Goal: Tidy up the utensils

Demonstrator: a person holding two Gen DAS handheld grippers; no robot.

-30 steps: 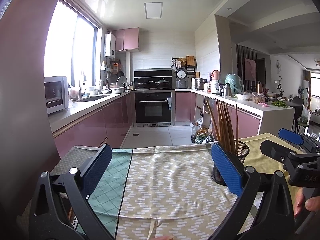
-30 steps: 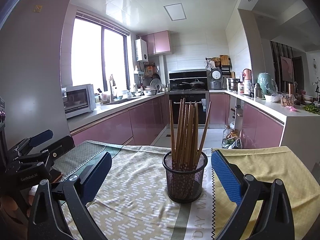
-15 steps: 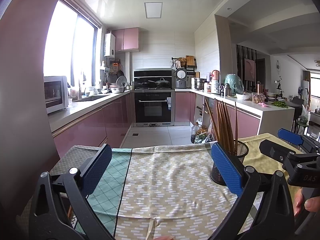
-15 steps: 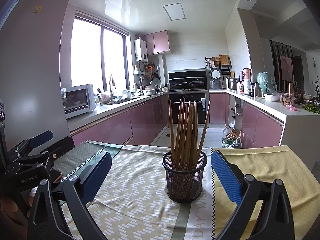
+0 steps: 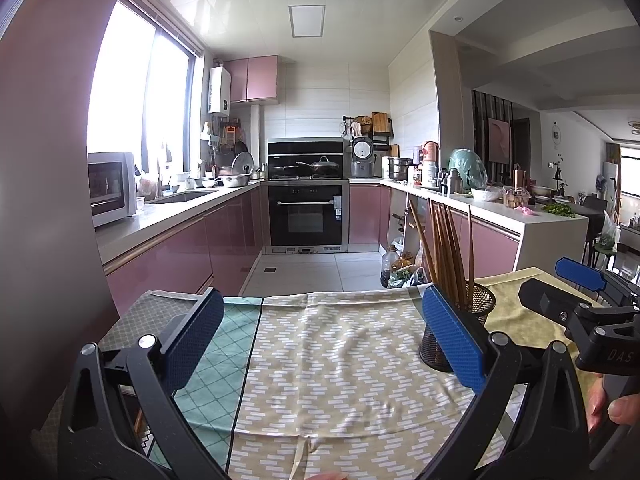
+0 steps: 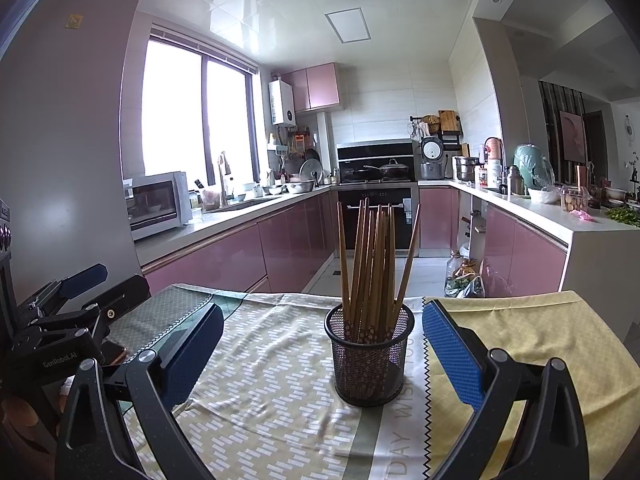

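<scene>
- Chopsticks (image 6: 370, 264): a bundle of brown wooden sticks, standing upright in a black mesh cup (image 6: 369, 356), tops fanned out; one stick leans off to the right.
- Cup stands on the table cloth (image 6: 264, 384), on the patterned beige panel, just at its border with a yellow cloth (image 6: 532, 344). A strip of printed lettering runs along that border, beside the cup base.
- Right gripper (image 6: 320, 350): jaws spread wide, nothing held. The cup sits between the two blue pads, further out than their tips; no contact visible.
- Left gripper (image 5: 322, 334): jaws likewise spread wide, empty, over bare cloth. The cup (image 5: 476, 312) shows partly behind its right pad (image 5: 452, 340).
- From the left wrist view, the right gripper lies at far right with fingertips of a hand (image 5: 618, 406) on its handle. From the right wrist view, the left gripper lies at far left, well apart from the cup.
- Background: kitchen with pink cabinets, oven (image 5: 306, 216) at centre, microwave (image 6: 158, 202) on the left counter, window behind it.
</scene>
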